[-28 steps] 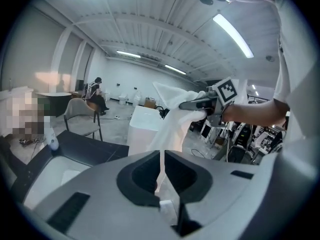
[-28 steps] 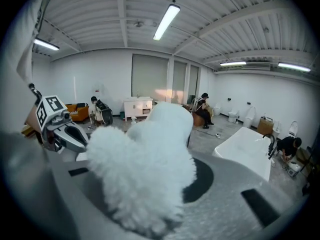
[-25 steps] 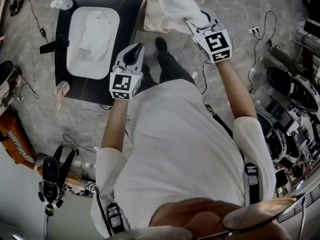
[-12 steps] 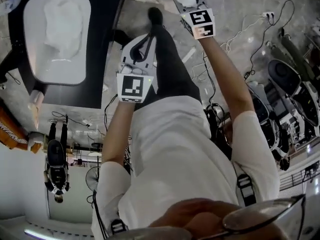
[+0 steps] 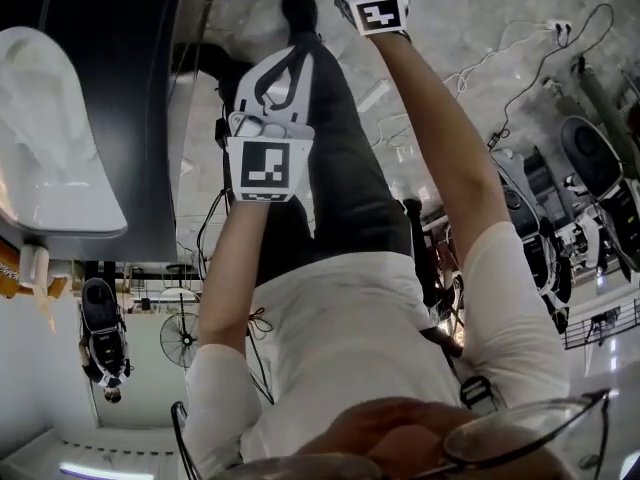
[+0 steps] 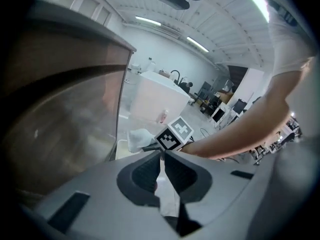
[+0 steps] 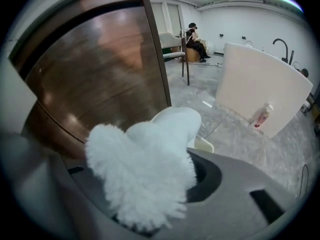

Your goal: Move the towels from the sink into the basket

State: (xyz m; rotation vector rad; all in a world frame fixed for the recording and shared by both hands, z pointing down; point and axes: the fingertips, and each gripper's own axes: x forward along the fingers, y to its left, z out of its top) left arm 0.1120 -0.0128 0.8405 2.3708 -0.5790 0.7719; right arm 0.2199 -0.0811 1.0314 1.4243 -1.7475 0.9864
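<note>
A fluffy white towel (image 7: 140,174) sits between the right gripper's (image 7: 160,154) opening jaws. The left gripper (image 6: 161,153) is pressed together. A brown wooden panel (image 7: 100,74) stands at ten o'clock.

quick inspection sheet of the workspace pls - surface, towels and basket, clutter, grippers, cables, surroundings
surface: black counter with a white sink set in it
job's things: one white towel lies in the sink; a second, fluffy towel is in the right gripper; basket not clearly in view
clutter: small bottle on the floor against a white island
grippers: left gripper jaws together, empty; right gripper jaws opening, fluffy towel between them
cables: white cable loose across the floor on the person's right
surroundings: fan beyond the counter; seated person far off
</note>
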